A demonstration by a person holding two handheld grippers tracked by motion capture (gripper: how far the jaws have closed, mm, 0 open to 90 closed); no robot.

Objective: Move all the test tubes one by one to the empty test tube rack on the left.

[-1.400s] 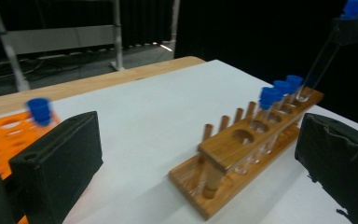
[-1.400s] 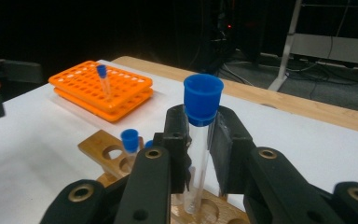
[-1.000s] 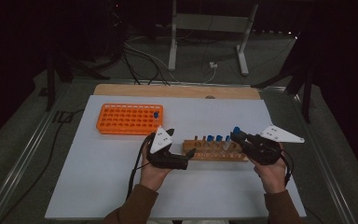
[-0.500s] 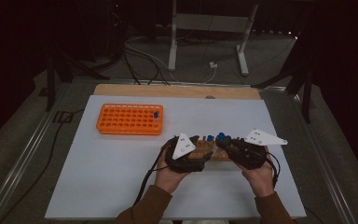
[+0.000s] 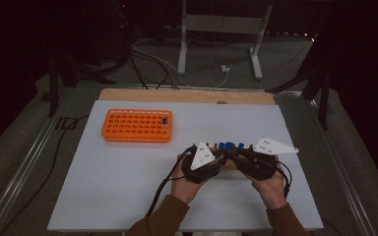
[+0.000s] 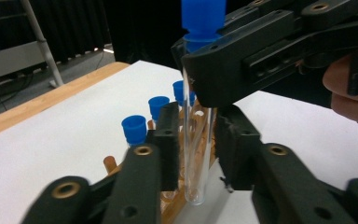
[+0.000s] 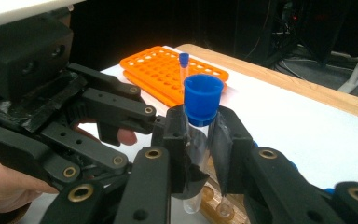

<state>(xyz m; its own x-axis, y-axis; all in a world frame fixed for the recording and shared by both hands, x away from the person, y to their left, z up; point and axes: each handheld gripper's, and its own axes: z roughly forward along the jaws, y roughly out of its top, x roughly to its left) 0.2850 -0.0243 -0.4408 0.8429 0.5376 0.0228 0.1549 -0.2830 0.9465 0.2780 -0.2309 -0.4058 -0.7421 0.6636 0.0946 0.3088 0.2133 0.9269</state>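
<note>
Right hand-held gripper [image 7: 200, 140] clamped on a clear test tube [image 7: 196, 154] just under its blue cap, tube upright, lifted above the wooden rack [image 7: 214, 198] at bottom centre of the right gripper view. Left hand-held gripper [image 6: 193, 140] open, pads either side of the same test tube's [image 6: 196, 154] lower glass, small gaps visible on both sides, no contact seen. In the left gripper view, right gripper's jaws crossing in from upper right, pinching the tube near the cap at top centre. Tube's rounded bottom hanging free over the rack edge [image 6: 177, 205]. Three more blue-capped tubes [image 6: 135, 129] seated in the rack, left of centre. In the high view, both grippers meeting at lower centre of the frame, left [image 5: 215, 161] and right [image 5: 236, 158] nose to nose over the rack on the white table [image 5: 128, 187]. Orange rack [image 5: 137, 126] at centre left, well apart, one blue-capped tube [image 5: 165, 121] standing near its right end.
</note>
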